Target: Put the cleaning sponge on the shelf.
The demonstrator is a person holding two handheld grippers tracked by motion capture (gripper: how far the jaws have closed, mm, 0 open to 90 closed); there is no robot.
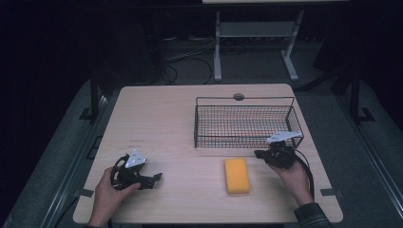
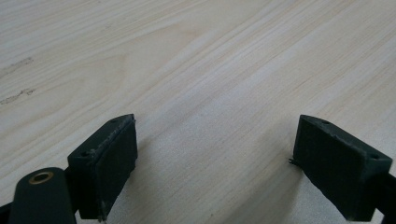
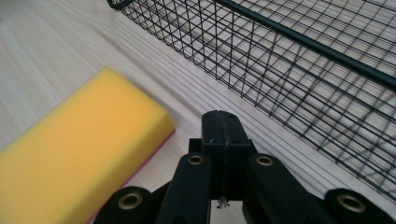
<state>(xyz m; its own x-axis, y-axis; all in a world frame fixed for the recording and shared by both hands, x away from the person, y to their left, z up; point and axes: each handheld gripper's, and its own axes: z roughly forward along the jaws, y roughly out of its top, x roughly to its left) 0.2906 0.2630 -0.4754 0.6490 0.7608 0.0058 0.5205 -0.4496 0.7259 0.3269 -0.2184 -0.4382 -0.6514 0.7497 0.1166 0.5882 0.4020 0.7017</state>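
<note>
Beyond the right gripper point(image 1: 260, 154), on its far side, the wire basket point(image 1: 243, 124) is standing on the wooden table point(image 1: 161, 118), and nothing is lying inside it as far as the mesh lets one see. Just beside this gripper's tips, on the side toward the left gripper point(image 1: 154, 179), the yellow sponge point(image 1: 236, 175) is lying flat on the tabletop, apart from the basket and untouched. In the right gripper view the sponge point(image 3: 74, 154) is showing a thin pink underlayer along its lower edge, and the jaws are pressed together with nothing between them. The left gripper is resting low over bare wood, well apart from the sponge, its jaws spread wide and empty, as the left gripper view is confirming. Judgement: the work is standing at its very beginning; nothing is grasped, nothing is lifted, and the sponge is yet to be seized and, presumably, carried over the basket rim.
</note>
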